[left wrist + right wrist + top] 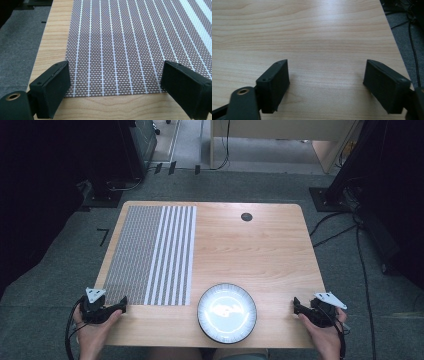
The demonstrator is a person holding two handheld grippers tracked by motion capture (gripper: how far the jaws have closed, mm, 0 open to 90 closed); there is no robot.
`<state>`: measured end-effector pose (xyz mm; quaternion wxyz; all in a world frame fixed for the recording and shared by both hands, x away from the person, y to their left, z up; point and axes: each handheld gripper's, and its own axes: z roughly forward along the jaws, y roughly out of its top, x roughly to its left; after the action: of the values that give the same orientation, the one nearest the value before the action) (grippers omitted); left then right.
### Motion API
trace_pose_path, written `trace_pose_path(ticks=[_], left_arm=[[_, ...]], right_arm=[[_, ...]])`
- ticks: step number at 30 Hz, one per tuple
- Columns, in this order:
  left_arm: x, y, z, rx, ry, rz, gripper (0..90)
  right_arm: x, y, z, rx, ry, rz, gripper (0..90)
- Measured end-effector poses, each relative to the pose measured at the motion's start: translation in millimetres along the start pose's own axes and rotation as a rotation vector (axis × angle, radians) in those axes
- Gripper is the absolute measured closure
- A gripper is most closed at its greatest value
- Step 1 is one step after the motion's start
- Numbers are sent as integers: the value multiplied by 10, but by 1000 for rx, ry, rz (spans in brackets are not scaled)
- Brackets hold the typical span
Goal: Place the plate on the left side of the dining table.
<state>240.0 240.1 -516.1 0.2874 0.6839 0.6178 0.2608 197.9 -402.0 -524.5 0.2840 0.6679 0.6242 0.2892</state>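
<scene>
Leftmost, the left gripper (122, 307) rested at the table's (280, 255) near left corner, held in a hand (92, 332) that came in from the bottom edge. Its jaws were spread wide with nothing between them, and in the left gripper view (115, 82) they straddled the near edge of the mat (120, 45) without gripping it. That mat (150, 255), woven grey with white stripes, covered the table's left part from near edge to far edge.

Right of the mat, just beside its near right corner, a plate (227, 312) with a dark rim sat at the table's near edge, well apart from both grippers. Beyond it, near the far edge, was a small dark round hole (246, 217).

At the table's near right corner the right gripper (295, 306) sat in the other hand (325, 335). Its jaws also stood wide apart and empty, and the right gripper view (325, 82) had bare wood (317, 37) between them.
</scene>
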Motion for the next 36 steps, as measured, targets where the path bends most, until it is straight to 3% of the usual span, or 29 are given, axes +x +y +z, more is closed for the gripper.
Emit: trace_pose_path(ticks=[1,3,11,14,23,25,29,36], left_arm=[[0,0,0,0,0,0,88],[-59,1,-34,6,56,22,88],[-186,90,-122,-12,59,31,89],[-257,169,-155,-24,30,20,89],[-518,332,-154,-49,-6,45,89],[-615,386,-149,-65,-48,29,90],[-758,426,-155,-73,-73,70,90],[-905,478,-200,-100,-115,92,90]], right_arm=[[0,0,0,0,-1,0,218],[1,0,0,0,0,0,214],[12,7,12,5,6,-8,176],[13,8,14,8,6,-8,160],[14,11,19,11,1,-3,144],[14,10,18,11,-1,-2,144],[14,10,18,11,-1,-2,143],[14,8,16,10,-5,1,148]])
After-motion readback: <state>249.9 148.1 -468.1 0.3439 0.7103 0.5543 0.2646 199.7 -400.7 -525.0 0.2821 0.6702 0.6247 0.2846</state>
